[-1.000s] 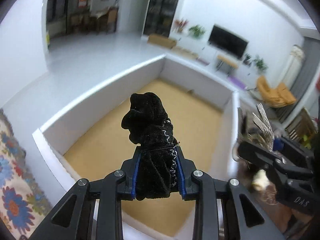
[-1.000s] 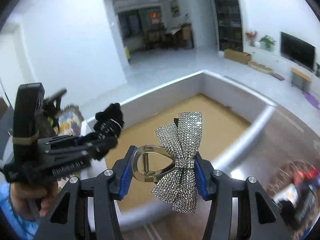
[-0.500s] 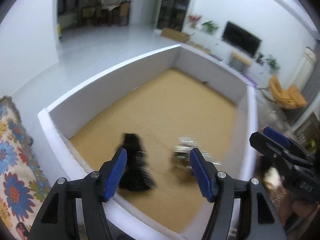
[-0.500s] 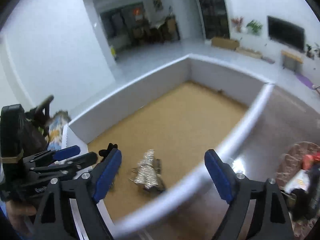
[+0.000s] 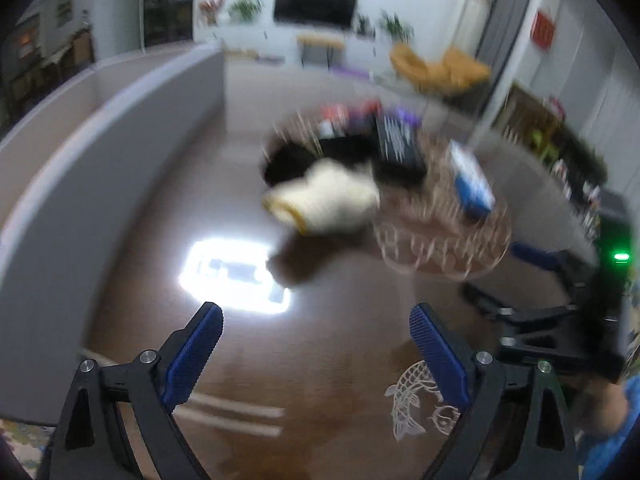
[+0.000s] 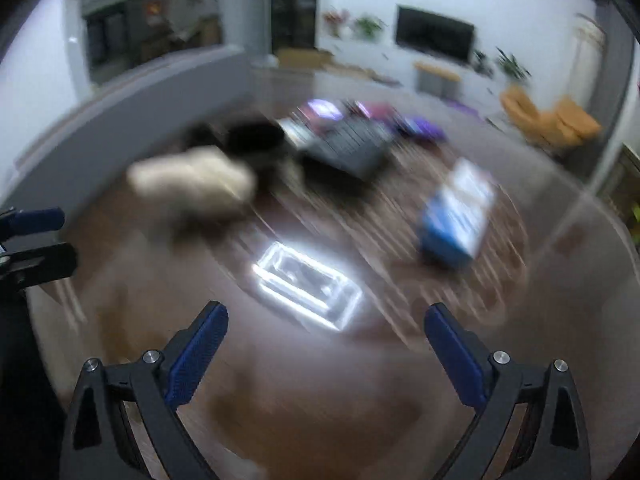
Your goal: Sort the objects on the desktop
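Left gripper (image 5: 316, 332) wide, holding nothing. Right gripper (image 6: 326, 330) wide, holding nothing. Both over brown table (image 6: 320, 400), facing blurred wire basket (image 5: 444, 236) and cream plush (image 5: 328, 200).

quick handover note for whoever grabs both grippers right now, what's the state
Left gripper: open, holding nothing.
Right gripper: open, holding nothing.
Both point at the brown table, beside the white box wall.
Still unsorted, in and around the wire basket: cream fluffy item, blue box, dark flat item, black item behind.
Frames are blurred; next pick unclear.
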Action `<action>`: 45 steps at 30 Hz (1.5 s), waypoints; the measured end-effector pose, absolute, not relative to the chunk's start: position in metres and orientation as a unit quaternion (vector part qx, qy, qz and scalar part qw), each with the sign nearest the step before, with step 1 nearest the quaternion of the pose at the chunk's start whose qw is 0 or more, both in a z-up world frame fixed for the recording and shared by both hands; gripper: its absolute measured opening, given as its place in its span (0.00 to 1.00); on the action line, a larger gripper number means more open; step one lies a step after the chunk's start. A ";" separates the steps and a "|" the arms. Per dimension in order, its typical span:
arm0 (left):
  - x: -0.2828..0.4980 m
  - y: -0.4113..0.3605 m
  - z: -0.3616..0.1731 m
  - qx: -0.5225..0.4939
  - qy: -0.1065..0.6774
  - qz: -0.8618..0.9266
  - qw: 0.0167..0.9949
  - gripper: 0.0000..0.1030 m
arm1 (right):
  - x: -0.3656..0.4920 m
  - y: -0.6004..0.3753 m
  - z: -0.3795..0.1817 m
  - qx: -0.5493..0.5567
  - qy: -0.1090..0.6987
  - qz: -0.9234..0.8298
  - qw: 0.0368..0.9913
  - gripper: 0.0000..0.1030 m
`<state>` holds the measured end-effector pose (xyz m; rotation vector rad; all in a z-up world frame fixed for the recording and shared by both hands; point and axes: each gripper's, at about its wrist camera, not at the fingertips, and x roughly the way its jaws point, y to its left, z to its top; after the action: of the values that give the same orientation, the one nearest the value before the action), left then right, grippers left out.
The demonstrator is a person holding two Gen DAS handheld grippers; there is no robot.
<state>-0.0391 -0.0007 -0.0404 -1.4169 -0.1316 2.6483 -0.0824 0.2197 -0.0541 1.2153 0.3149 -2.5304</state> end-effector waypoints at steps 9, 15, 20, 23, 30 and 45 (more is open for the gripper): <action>-0.043 0.027 -0.080 -0.482 0.032 0.874 0.052 0.94 | -0.082 0.246 -0.074 0.451 0.068 -0.882 0.123 0.98; -0.040 0.026 -0.083 -0.473 0.027 0.879 0.050 1.00 | -0.086 0.240 -0.076 0.453 0.068 -0.881 0.117 1.00; -0.043 0.026 -0.084 -0.471 0.025 0.880 0.046 1.00 | -0.086 0.240 -0.077 0.453 0.068 -0.881 0.117 1.00; -0.043 0.026 -0.084 -0.471 0.025 0.880 0.046 1.00 | -0.086 0.240 -0.077 0.453 0.068 -0.881 0.117 1.00; -0.044 0.026 -0.085 -0.472 0.026 0.880 0.046 1.00 | -0.086 0.240 -0.077 0.453 0.068 -0.881 0.117 1.00; -0.044 0.025 -0.084 -0.477 0.030 0.877 0.052 1.00 | -0.086 0.240 -0.077 0.452 0.068 -0.881 0.117 1.00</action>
<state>-0.0443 0.0247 -0.0843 -1.4521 0.0910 2.6667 -0.0860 0.2397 -0.0766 1.3241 0.1985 -2.5796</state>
